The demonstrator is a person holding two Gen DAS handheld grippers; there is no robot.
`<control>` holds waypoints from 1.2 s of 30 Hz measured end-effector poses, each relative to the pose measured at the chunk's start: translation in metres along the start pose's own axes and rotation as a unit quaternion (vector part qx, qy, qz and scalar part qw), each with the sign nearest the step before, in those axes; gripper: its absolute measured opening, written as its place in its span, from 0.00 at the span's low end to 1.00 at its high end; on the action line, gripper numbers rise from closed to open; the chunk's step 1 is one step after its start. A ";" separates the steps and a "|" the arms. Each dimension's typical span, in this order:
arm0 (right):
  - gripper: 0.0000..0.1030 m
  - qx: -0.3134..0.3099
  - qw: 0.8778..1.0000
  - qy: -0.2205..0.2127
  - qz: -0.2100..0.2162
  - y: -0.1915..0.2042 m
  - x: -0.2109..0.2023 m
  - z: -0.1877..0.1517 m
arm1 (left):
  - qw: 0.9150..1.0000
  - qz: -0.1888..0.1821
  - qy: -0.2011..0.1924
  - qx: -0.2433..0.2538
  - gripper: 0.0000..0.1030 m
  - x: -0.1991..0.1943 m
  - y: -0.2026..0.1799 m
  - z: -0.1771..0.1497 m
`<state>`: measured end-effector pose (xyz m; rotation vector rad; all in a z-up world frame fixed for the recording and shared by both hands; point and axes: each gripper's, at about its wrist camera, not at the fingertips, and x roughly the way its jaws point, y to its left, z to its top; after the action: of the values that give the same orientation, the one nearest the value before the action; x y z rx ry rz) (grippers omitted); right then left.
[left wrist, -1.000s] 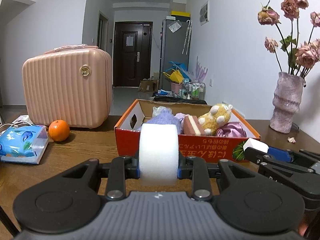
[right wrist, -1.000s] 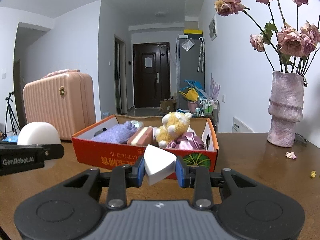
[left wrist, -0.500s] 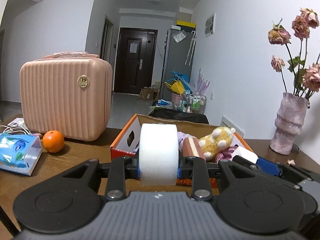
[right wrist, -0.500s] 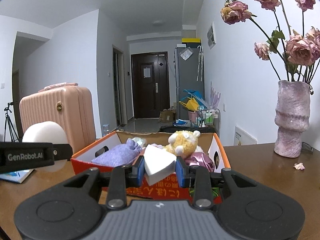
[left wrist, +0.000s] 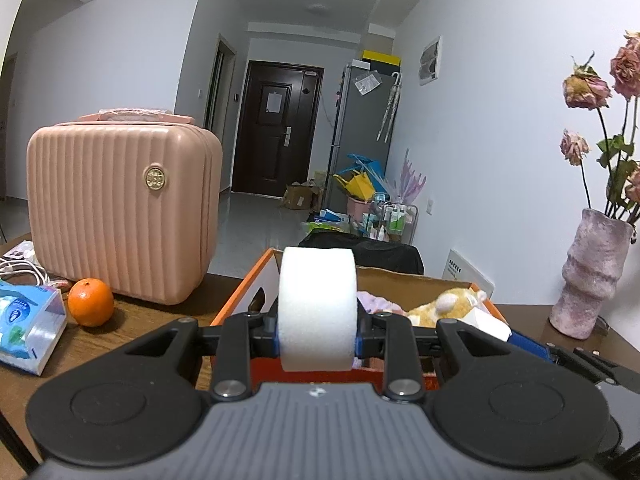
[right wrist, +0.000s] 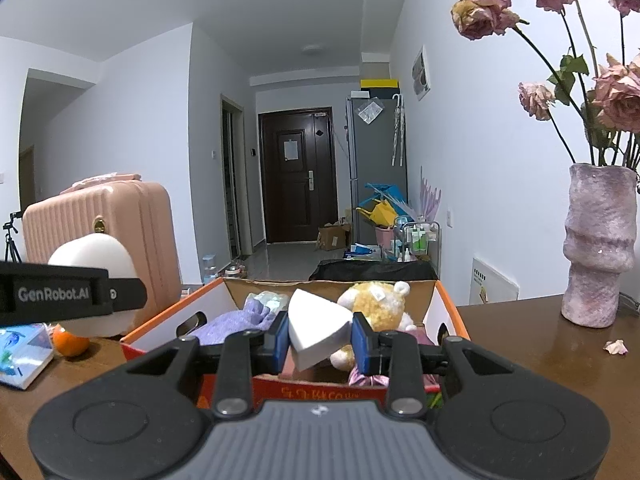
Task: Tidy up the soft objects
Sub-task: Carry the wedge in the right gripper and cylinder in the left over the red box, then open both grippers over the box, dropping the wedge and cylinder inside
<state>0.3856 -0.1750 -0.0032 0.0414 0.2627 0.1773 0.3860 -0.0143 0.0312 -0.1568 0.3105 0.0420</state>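
Note:
My left gripper (left wrist: 317, 340) is shut on a round white sponge (left wrist: 317, 308), held just before the near left edge of the orange cardboard box (left wrist: 236, 300). The same sponge (right wrist: 92, 256) shows at the left of the right wrist view, behind the left gripper's finger (right wrist: 72, 294). My right gripper (right wrist: 320, 340) is shut on a white wedge-shaped sponge (right wrist: 316, 330), over the near wall of the orange box (right wrist: 452, 308). Inside lie a yellow plush toy (right wrist: 372, 300), a purple knitted cloth (right wrist: 236, 320) and a pink satin cloth (right wrist: 368, 378).
A pink ribbed suitcase (left wrist: 120, 208) stands at the back left of the brown table (left wrist: 132, 320), with an orange (left wrist: 90, 302) and a blue tissue pack (left wrist: 28, 328) before it. A pink vase (right wrist: 600, 248) of dried roses stands on the right. A petal (right wrist: 616, 347) lies near it.
Both grippers have carried their sponges forward and a little up to the box. The box now sits lower and closer in both views, its near wall under the fingers.

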 end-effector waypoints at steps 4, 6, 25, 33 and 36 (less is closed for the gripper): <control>0.30 -0.001 1.000 -0.001 -0.001 0.001 0.013 0.003 | 1.000 0.000 -0.003 -0.007 0.29 0.011 0.000 0.005; 0.30 -0.002 1.000 -0.001 -0.002 0.001 0.021 0.004 | 1.000 0.001 -0.004 -0.010 0.29 0.019 0.000 0.008; 0.30 -0.022 1.000 0.012 -0.006 0.010 0.093 0.012 | 0.999 0.017 0.003 -0.027 0.29 0.090 0.006 0.019; 0.30 -0.021 0.999 0.014 -0.020 0.006 0.116 0.016 | 0.999 0.024 0.004 -0.028 0.29 0.113 0.004 0.016; 0.30 -0.021 0.999 0.015 -0.026 0.004 0.121 0.017 | 0.999 0.020 0.009 -0.024 0.29 0.122 0.003 0.013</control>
<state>0.5042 -0.1497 -0.0178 -0.0097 0.2895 0.1323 0.5062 -0.0071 0.0057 -0.1989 0.3297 0.0875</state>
